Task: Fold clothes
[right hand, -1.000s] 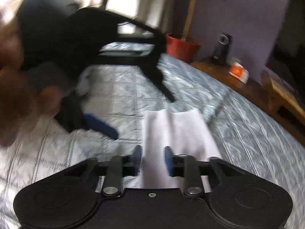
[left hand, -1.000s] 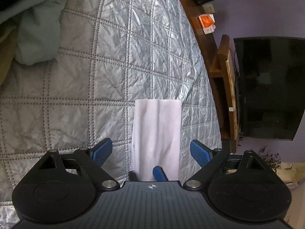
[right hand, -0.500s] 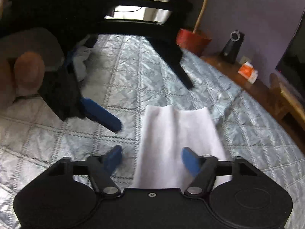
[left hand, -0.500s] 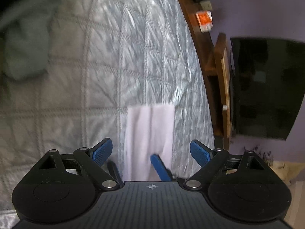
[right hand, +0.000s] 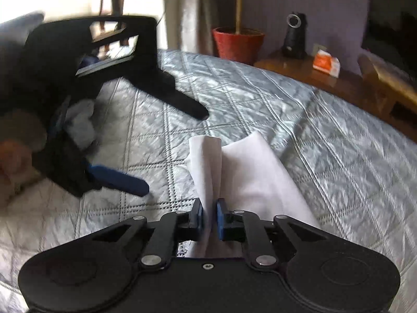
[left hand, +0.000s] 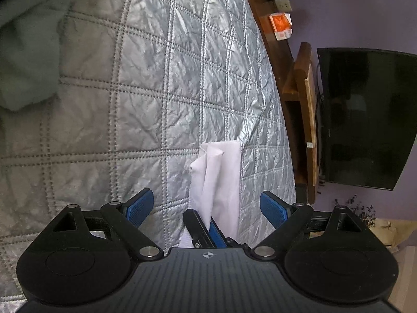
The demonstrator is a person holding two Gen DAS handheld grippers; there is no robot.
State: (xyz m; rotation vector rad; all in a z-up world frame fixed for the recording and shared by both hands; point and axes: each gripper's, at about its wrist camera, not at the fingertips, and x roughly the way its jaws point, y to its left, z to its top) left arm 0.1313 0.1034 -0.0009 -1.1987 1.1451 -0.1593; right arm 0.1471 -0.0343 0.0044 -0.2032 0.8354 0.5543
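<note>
A narrow folded white cloth lies on a silver quilted bedspread. In the right wrist view my right gripper is closing, and its blue pads pinch a raised fold on the left side of the white cloth. The rest of the cloth lies flat to the right. My left gripper stands open just over the near end of the cloth, holding nothing. The right gripper's fingers show between its jaws. From the right wrist view the left gripper hangs open to the left of the cloth.
A grey garment heap lies at the bed's far left. Along the right edge run a wooden ledge with an orange packet, a black speaker and a red plant pot. A dark TV hangs beyond. A hand holds the left gripper.
The right gripper's jaws widened, then closed on the cloth's left side. That side, flat before, now stands up in a bunched fold. The left gripper stays open in place.
</note>
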